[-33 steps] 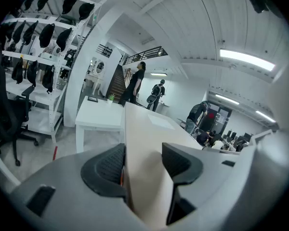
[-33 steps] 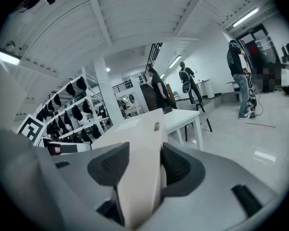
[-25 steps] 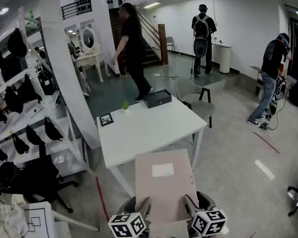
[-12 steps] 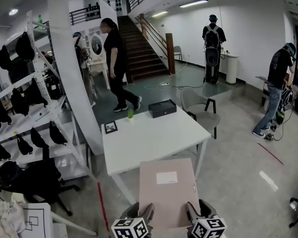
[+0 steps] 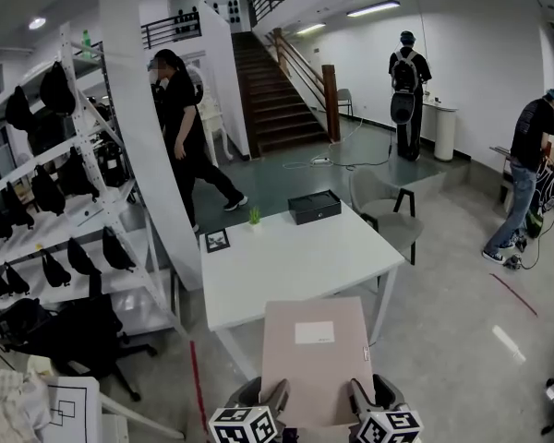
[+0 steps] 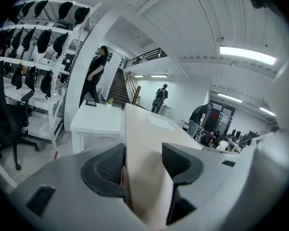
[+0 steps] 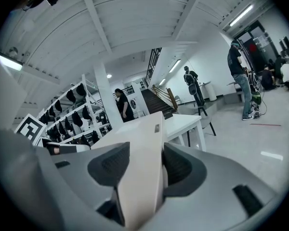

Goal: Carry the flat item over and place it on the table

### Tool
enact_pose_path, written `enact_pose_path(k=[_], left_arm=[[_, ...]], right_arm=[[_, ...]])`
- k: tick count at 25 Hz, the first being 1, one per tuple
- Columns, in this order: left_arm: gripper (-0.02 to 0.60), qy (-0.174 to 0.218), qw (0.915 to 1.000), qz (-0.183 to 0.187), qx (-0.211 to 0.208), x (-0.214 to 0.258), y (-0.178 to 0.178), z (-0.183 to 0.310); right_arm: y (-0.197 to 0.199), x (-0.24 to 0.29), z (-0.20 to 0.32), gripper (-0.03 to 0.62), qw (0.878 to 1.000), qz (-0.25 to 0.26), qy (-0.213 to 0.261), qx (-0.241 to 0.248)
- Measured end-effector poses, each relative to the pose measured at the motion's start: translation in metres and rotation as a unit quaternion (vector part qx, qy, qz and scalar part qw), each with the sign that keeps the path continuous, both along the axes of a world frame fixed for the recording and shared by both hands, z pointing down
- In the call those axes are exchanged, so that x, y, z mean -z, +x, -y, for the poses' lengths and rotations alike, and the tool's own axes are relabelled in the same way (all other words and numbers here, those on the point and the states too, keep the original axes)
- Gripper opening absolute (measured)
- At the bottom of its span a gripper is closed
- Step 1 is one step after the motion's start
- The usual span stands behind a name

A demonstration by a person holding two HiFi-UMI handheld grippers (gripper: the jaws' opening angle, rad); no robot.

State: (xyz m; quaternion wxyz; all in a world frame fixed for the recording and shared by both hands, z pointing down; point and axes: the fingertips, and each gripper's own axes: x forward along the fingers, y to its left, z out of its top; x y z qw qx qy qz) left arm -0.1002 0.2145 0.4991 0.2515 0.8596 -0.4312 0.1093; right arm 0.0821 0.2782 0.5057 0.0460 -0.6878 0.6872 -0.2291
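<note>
The flat box [image 5: 316, 358] reaches over the table's [image 5: 286, 266] near edge, with the left gripper [image 5: 275, 397] clamped on its near left corner and the right gripper [image 5: 358, 397] on its near right. On the table, a case [image 5: 314, 206] sits at the far right corner. A plant [image 5: 254, 216] is left of it and a card [image 5: 218, 240] at the far left corner. Shelves [image 5: 65, 201] stand left of the table, and a chair [image 5: 388, 212] stands beyond its far right corner.

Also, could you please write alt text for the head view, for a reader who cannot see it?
The left claw and right claw grip the near edge of a flat beige parcel, held in front of a white table bearing a black case, a small plant and a marker card.
</note>
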Motion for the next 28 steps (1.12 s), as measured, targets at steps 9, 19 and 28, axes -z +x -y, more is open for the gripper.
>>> enact_pose_path(k=[9,19,28], left_arm=[[0.232,-0.011,0.9999,-0.008,0.004,-0.011,0.003,0.050],[0.232,-0.015,0.9997,-0.018,-0.006,-0.021,0.018,0.165],[0.232,-0.020,0.9995,-0.025,-0.004,-0.015,0.012,0.275]], right_arm=[[0.003,-0.009,0.051,0.207,1.000,-0.008,-0.010,0.001],[0.017,-0.014,0.160,0.207,1.000,-0.018,-0.020,-0.012],[0.012,-0.007,0.271,0.207,1.000,-0.023,-0.019,-0.009]])
